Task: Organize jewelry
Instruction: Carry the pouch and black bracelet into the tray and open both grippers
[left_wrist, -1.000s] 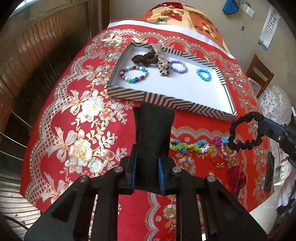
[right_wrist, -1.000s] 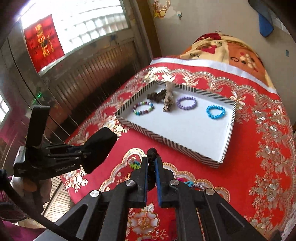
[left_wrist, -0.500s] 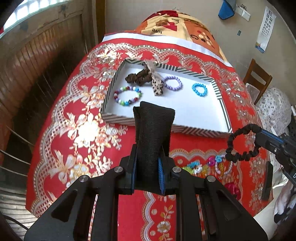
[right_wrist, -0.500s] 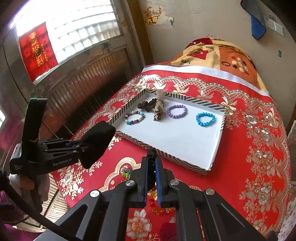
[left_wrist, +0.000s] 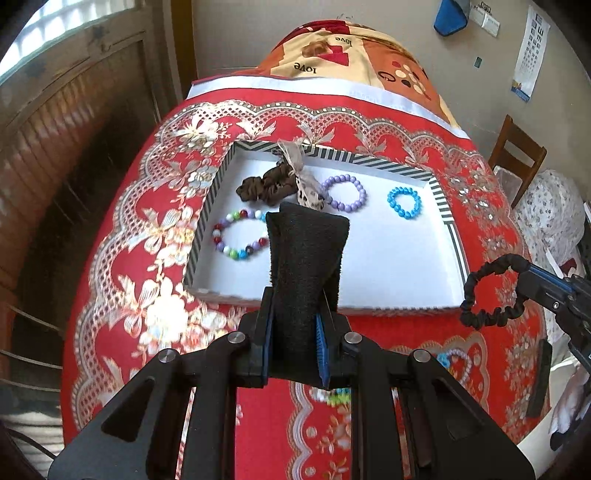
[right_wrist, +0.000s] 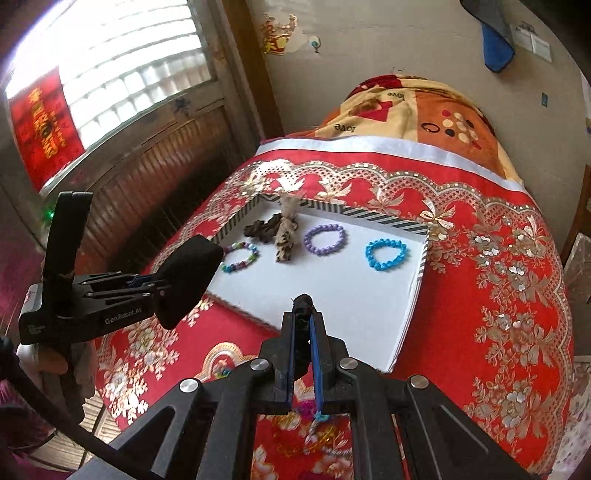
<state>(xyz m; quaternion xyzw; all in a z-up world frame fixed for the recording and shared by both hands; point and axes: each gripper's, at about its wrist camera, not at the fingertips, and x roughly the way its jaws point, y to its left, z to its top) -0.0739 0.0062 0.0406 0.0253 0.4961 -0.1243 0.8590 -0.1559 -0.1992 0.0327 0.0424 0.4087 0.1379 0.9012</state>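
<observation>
Tray (left_wrist: 456, 246) nearer; black scrunchie (left_wrist: 493, 291) loop upright.

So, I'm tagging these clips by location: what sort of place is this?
Most likely a bedroom at home: a bed under a red floral bedspread, a folded blanket at its head, a wooden chair beside it.

We see a red tablecloth (left_wrist: 122, 266) with gold floral print covering the table, and a cartoon blanket (right_wrist: 417, 114) past its far edge. A wooden chair (left_wrist: 517, 155) stands off the right edge, 1 eye chart (left_wrist: 530, 55) hangs on the wall.
</observation>
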